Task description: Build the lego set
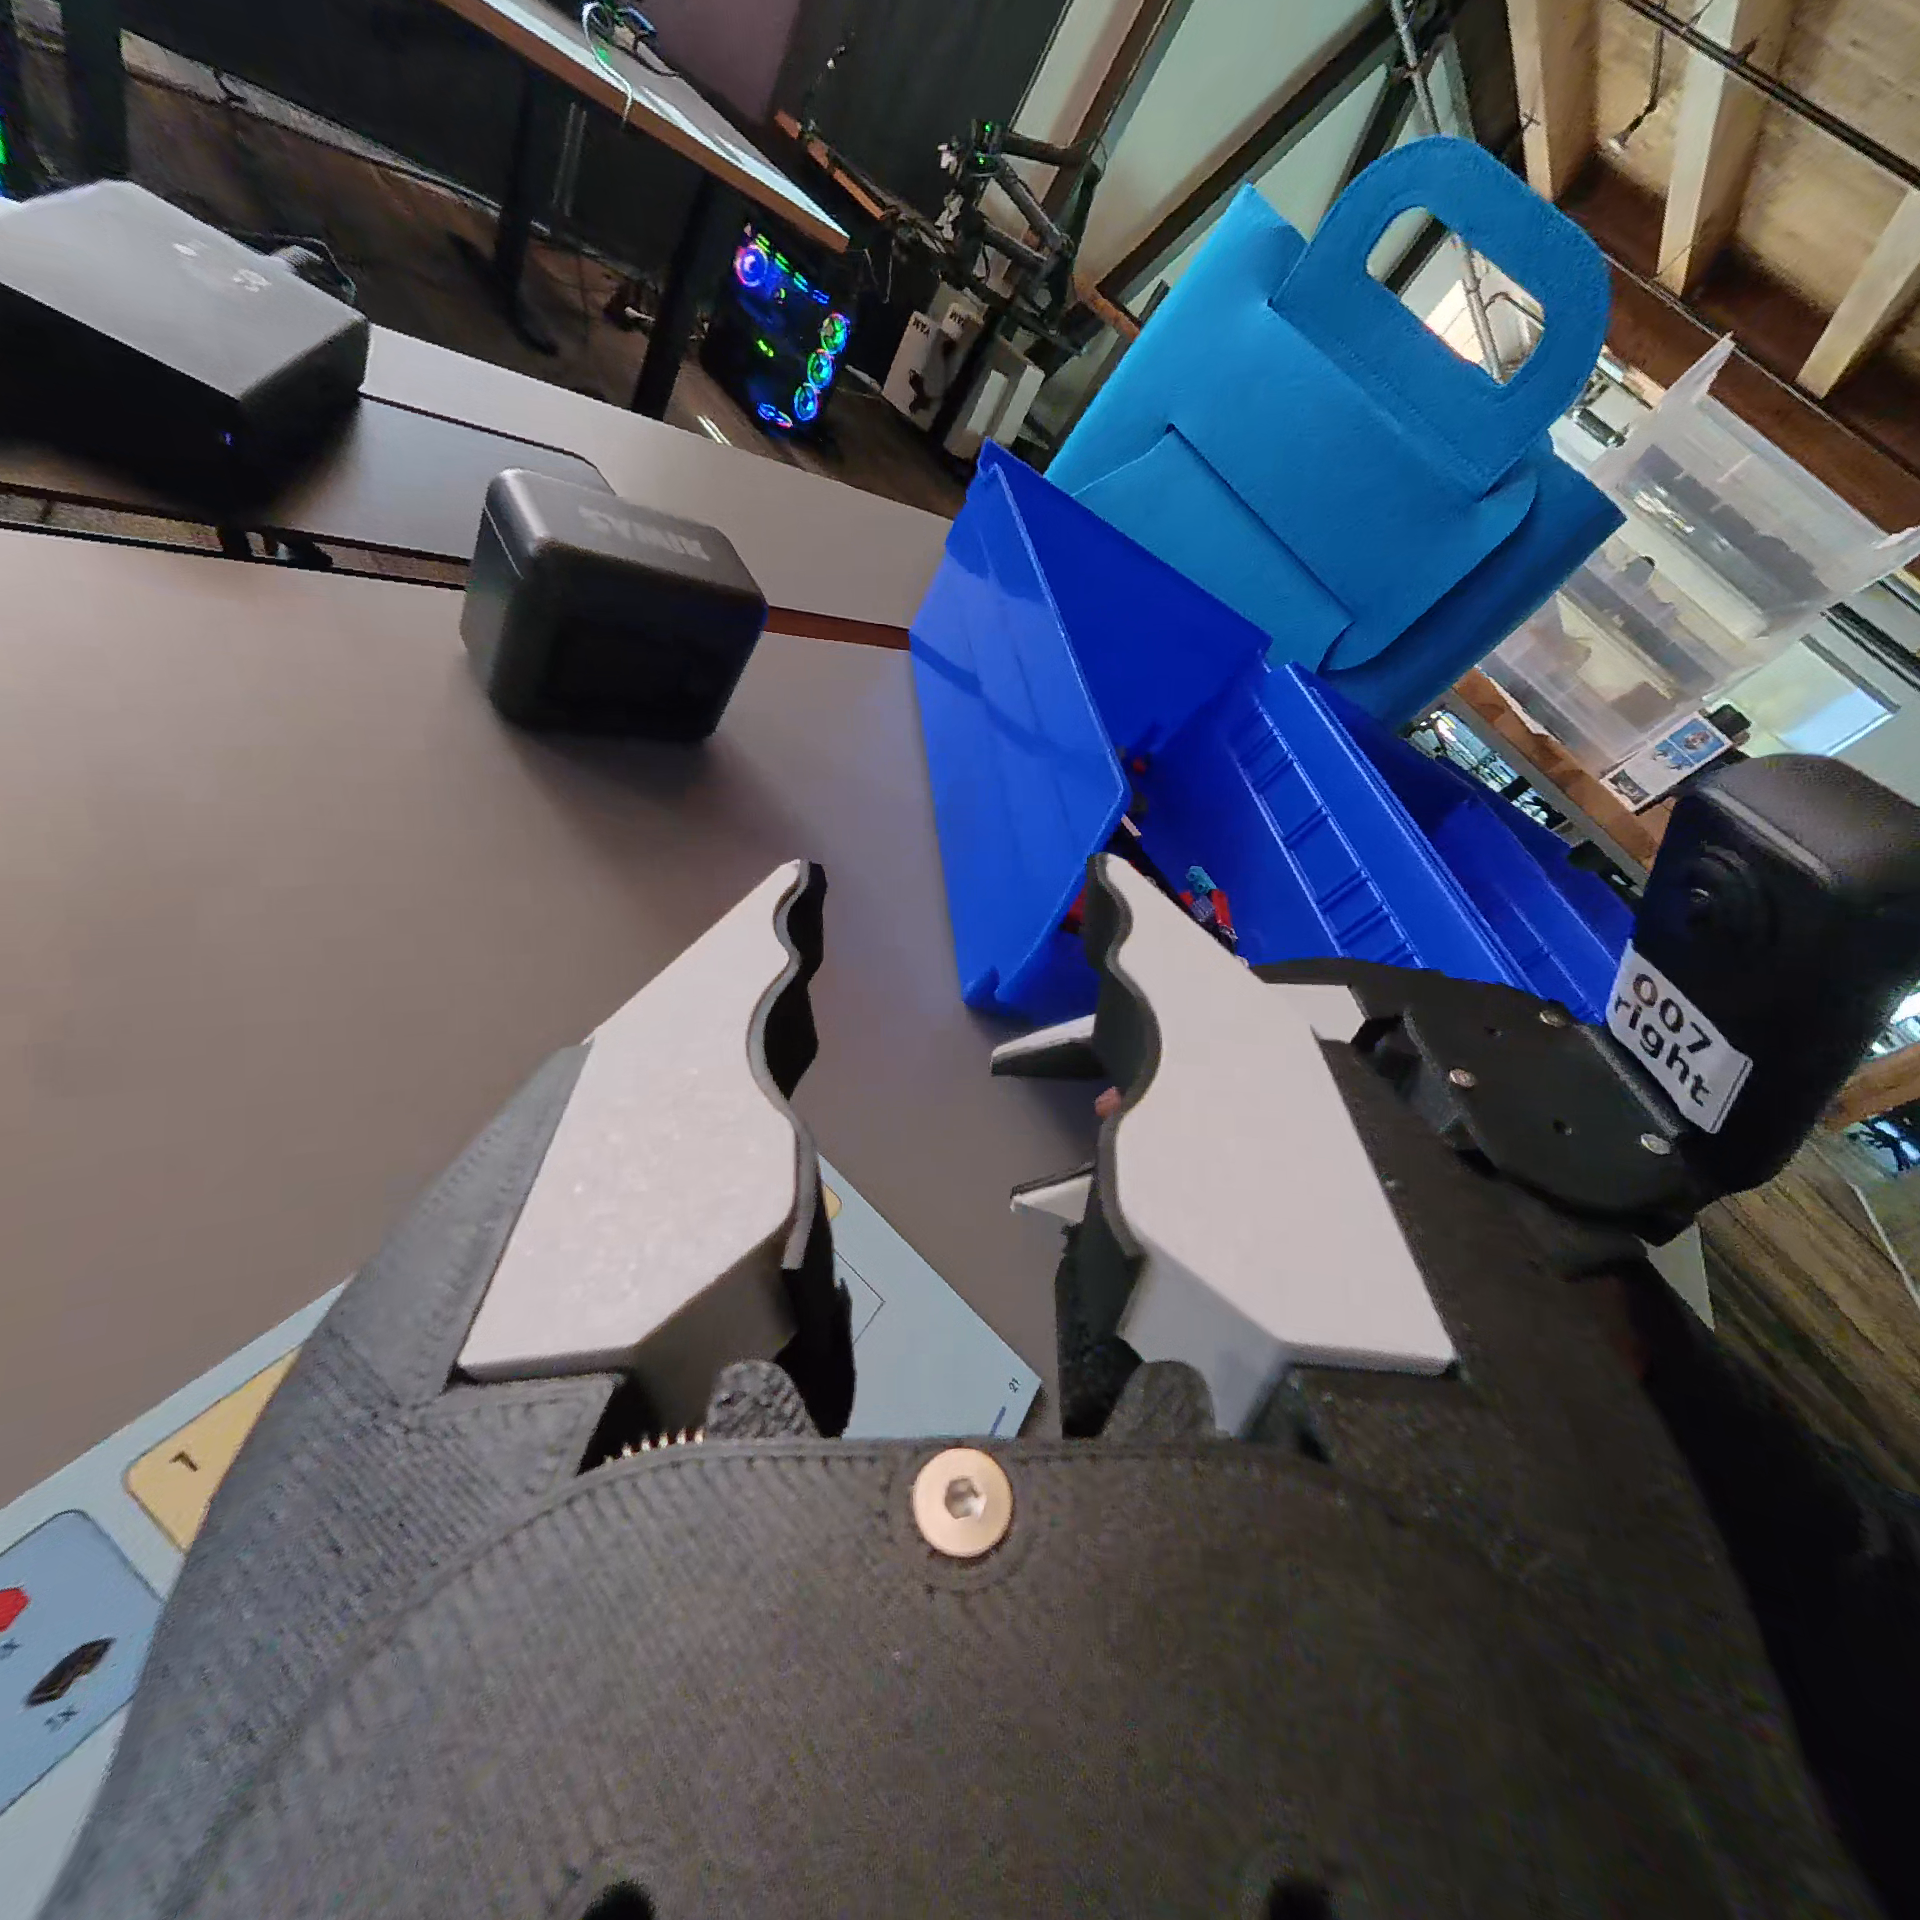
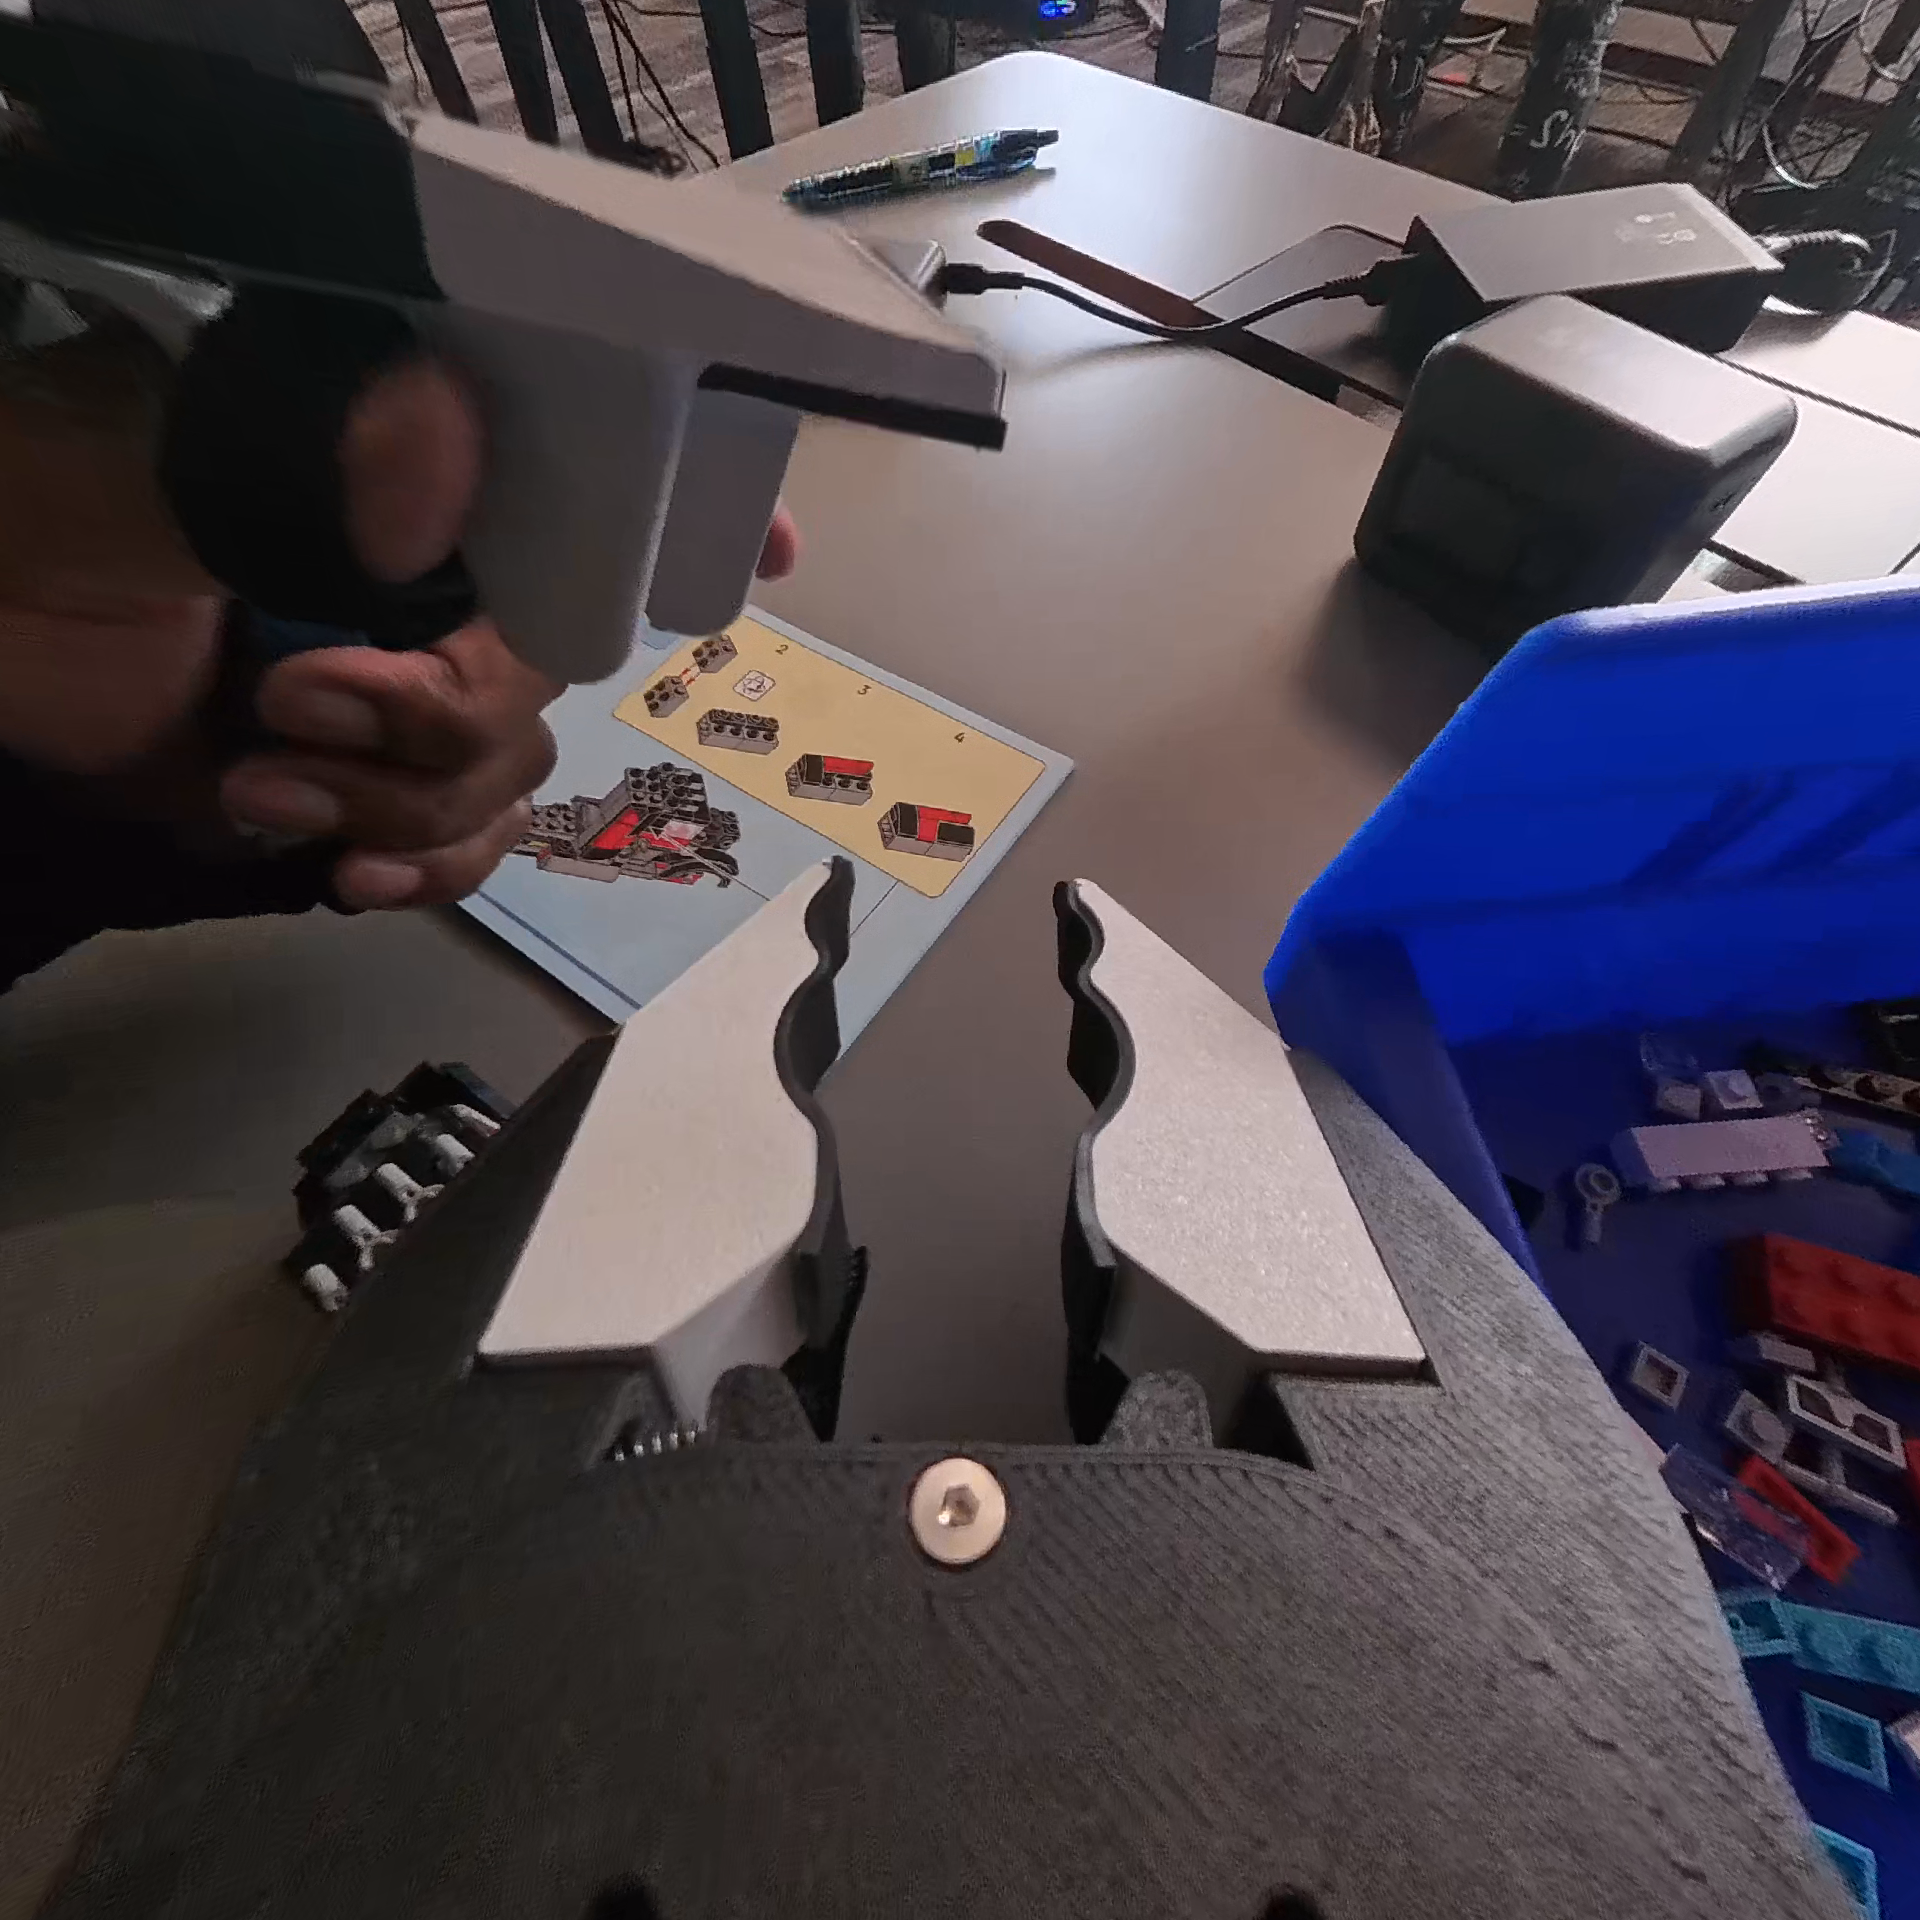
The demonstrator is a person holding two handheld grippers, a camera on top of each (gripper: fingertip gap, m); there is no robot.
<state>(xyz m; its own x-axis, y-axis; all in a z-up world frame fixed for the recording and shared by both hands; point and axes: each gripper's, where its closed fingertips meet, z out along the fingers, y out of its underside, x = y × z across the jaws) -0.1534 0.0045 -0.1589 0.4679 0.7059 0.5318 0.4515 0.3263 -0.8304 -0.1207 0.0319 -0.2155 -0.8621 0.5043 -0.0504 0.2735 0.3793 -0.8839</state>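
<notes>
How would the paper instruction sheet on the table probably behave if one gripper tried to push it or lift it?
The instruction sheet lies flat and looks thin, so it would probably slide easily on the smooth table when pushed. Lifted by one edge, it would likely bend and droop. With no raised edge showing, the open right gripper may struggle to catch it.

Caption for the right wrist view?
Open right gripper hovers between instruction sheet and blue bin of Lego pieces.

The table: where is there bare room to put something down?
Bare table lies between the instruction sheet, the dark cube and the blue bin. It is crowded inside the bin, full of loose bricks, and near the half-built model beside the right gripper.
</notes>
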